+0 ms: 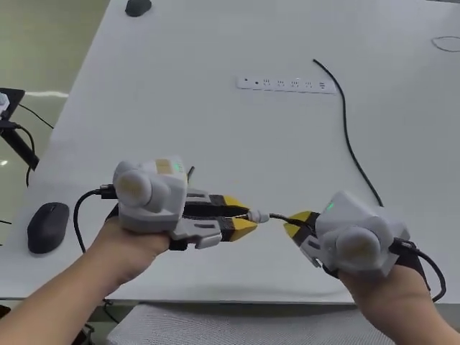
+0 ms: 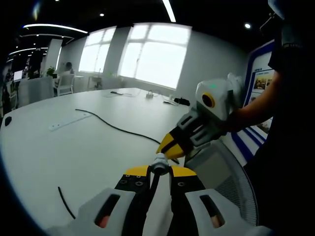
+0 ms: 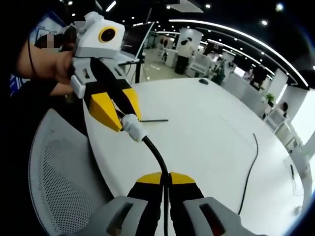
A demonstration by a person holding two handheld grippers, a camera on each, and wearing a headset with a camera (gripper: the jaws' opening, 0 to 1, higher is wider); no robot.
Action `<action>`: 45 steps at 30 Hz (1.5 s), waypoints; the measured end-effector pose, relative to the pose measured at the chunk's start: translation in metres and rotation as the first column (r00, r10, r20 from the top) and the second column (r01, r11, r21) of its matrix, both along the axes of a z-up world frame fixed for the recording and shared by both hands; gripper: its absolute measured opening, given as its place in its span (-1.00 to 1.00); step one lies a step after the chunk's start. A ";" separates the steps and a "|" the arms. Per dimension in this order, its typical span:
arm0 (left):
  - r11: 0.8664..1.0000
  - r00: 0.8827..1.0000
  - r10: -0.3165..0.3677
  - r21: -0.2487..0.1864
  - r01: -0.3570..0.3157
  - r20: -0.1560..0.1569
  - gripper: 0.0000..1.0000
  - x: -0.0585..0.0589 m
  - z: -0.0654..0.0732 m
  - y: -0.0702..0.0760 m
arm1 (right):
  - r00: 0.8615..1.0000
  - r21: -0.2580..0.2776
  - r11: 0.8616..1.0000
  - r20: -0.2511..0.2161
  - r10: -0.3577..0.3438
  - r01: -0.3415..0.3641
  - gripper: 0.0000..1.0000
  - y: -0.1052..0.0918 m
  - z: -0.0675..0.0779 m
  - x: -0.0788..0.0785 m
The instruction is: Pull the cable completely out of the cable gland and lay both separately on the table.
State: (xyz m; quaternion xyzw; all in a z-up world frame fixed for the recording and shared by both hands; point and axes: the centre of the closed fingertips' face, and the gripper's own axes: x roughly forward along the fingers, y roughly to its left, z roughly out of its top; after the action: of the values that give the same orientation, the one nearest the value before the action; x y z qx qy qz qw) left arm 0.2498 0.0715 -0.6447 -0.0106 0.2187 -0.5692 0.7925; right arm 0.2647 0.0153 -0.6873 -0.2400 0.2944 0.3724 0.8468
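The left gripper (image 1: 248, 218) had its fingers (image 2: 139, 171) clamped on the gland (image 1: 259, 215). The right gripper (image 1: 296, 226), close beside it, had its own pressed together on the cable (image 1: 284, 218). Both were held in the air over the worktop's (image 1: 215, 122) near edge. The cable sat in the gland, so I judged the pull hardly begun: freeing it and laying both down remained
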 end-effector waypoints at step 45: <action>0.999 0.999 0.036 0.000 -0.036 -0.002 -0.70 -0.001 0.007 -0.002 | 0.958 0.136 0.949 -0.079 -0.276 0.285 -0.98 -0.055 -0.030 -0.002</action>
State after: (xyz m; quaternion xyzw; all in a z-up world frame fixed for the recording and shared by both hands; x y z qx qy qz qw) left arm 0.2491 0.0692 -0.6375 -0.0152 0.2194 -0.5548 0.8024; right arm 0.2629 -0.0401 -0.7176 -0.1221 0.3226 0.2757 0.8972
